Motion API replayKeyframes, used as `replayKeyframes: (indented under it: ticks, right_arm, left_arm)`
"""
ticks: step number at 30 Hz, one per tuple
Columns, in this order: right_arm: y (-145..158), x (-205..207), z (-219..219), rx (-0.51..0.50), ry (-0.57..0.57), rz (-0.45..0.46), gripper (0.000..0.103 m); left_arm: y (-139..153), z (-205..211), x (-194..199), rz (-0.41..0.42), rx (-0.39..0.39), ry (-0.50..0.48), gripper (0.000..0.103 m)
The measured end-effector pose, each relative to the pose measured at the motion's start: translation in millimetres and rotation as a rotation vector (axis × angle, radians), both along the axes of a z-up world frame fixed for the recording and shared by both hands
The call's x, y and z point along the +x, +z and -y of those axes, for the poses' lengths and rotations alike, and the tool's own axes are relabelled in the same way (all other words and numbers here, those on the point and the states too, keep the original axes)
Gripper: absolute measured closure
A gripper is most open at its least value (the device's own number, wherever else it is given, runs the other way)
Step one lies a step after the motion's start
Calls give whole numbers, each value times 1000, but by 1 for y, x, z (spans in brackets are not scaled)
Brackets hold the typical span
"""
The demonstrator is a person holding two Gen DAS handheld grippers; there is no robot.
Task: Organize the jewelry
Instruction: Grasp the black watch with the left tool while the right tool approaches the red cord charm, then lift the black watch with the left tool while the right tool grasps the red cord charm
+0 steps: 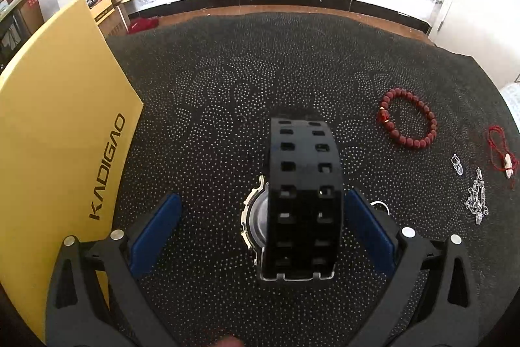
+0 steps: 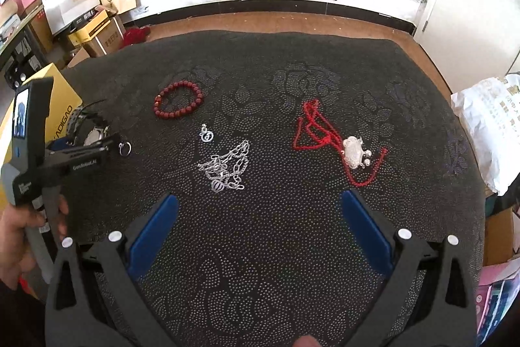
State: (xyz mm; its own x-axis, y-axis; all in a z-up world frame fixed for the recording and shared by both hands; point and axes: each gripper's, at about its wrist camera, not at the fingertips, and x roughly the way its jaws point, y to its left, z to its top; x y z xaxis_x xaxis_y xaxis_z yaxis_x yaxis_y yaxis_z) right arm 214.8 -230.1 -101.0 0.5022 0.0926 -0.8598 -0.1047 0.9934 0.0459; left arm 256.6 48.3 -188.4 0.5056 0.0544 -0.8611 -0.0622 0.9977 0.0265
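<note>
Spreading wide, the left gripper (image 1: 262,230) has its blue pads on both sides of a chunky black watch with a holed rubber strap (image 1: 304,200), and neither pad touches it. The watch lies on its side on the dark dotted cloth (image 1: 227,80). A flat yellow box (image 1: 55,126) sits just to its left. Farther right lie a round bracelet of dark red beads (image 1: 408,118), a tiny clear charm (image 1: 457,164) and a tangled silver chain (image 1: 477,199).

The right gripper (image 2: 260,230) is wide apart too, holding nothing. Ahead of it lie the silver chain and a red cord necklace with a silver pendant (image 2: 352,148). A small silver ring (image 2: 124,148) rests beside the left gripper.
</note>
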Motion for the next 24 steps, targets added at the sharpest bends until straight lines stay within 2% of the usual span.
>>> replayKeyframes:
  ticks: [6,8,10,11,12,14,18,22,24]
  right_arm:
    - [4,3,17,13,-35,5,6]
    - [4,5,25,27,-49,2,6]
    - [3,7,34,58,-53,0,6]
    - [2,7,37,59,-55,-1,6]
    - [1,8,39,56,-53,-3,6]
    - [-2,11,45,49,-52,-5,6]
    - [-11,24,63,55,-84,-11,7]
    - [-35,46,76,13,-99,-56,20]
    - [-48,56,79,5,-111,-77,22]
  left_arm:
    - [2,3,-5,-3,4,-6,6]
    - [3,2,-8,-2,6,7,11]
    - [7,6,-11,11,10,-2,33]
    - [9,7,-16,12,11,-13,39]
    - [10,10,-16,10,12,-24,52]
    - [12,15,-18,2,30,-27,53]
    - [13,9,-18,-13,10,-17,53]
    - [14,4,-18,-21,2,-2,53]
    - [14,2,-17,-28,-2,-3,53]
